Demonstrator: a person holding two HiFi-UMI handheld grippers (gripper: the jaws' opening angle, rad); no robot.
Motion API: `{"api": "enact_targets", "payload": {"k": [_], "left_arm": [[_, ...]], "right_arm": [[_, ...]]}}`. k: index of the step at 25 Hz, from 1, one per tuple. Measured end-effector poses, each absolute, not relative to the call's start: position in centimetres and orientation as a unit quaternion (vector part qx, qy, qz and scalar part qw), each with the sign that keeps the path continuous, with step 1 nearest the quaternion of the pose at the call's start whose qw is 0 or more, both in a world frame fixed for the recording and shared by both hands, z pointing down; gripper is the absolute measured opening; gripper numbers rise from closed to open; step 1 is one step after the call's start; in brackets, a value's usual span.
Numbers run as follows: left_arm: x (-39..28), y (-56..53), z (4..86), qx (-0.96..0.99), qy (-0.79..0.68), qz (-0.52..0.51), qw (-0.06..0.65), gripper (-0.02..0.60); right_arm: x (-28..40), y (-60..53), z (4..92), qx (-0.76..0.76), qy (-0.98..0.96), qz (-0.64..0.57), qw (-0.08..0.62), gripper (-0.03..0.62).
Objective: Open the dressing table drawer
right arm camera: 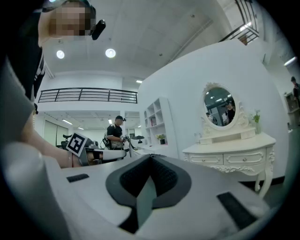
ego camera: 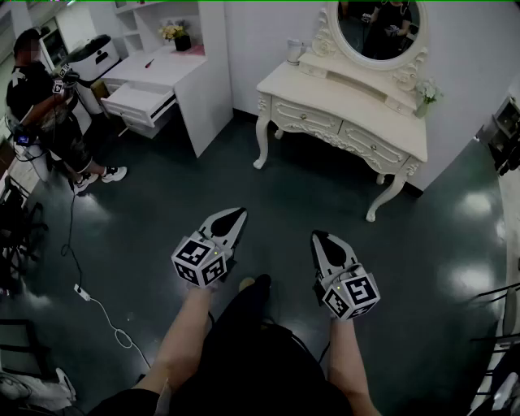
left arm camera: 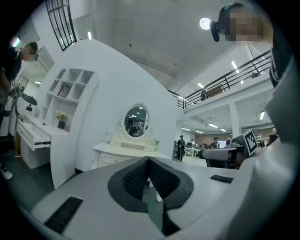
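Left gripper (left arm camera: 149, 160) closed; dressing table (left arm camera: 123, 151) legs mostly hidden

A person (ego camera: 36, 97) stands beside a white desk (ego camera: 166, 71) with an open drawer (ego camera: 140, 104), flowers (ego camera: 171, 32) on top.

The dressing table (ego camera: 325, 91) is cream-white and carved, on curved legs. It stands on the dark floor (ego camera: 268, 203) against the white wall (ego camera: 268, 32), with an oval mirror (ego camera: 380, 24) upright along its back edge. The left drawer (ego camera: 306, 117) and right drawer (ego camera: 374, 147) sit side by side in its front, both pushed fully in, each with a small centre knob (right arm camera: 244, 159).
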State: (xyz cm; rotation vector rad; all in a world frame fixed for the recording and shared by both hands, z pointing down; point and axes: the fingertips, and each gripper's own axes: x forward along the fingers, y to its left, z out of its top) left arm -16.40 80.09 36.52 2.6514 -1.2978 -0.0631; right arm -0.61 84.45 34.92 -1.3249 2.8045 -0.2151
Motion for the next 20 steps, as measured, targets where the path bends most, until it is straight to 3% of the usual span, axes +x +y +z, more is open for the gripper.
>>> {"api": "enact_targets", "payload": {"k": [20], "left_arm": [[-14.7, 59.3, 35.7, 0.902, -0.419, -0.028, 0.097, 0.001]], "right_arm": [[1.4, 64.8, 35.2, -0.461, 0.885, -0.071, -0.002, 0.005]]}}
